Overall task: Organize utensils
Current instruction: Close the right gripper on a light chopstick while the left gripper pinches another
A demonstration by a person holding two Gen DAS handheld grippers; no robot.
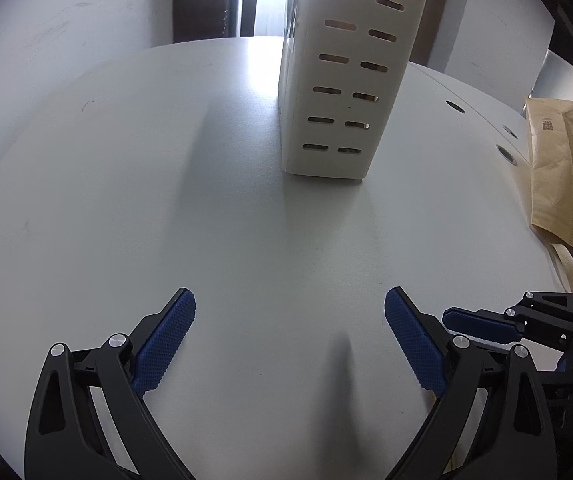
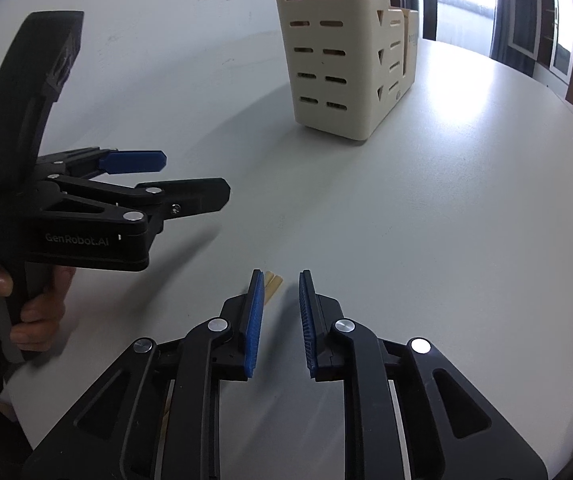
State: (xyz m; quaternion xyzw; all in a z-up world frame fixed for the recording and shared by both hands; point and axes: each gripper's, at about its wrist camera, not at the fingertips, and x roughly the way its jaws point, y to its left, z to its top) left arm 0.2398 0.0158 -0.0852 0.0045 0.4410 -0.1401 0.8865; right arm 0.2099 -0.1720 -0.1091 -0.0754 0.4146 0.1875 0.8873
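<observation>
Chopsticks (image 2: 272, 285) visible only from right wrist, left gripper (image 1: 290, 312) spread wide, right gripper (image 2: 282, 292) narrowly apart

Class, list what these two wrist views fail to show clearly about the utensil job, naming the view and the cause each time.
1. Contents of the cream utensil holder: both views, hidden by its slotted walls; the rim is cut off at the top.
2. The wooden sticks: right wrist view, mostly hidden behind the right gripper; what they are is unclear.
3. Brown paper bag: left wrist view, cut off by the right edge; print too small to read.
</observation>
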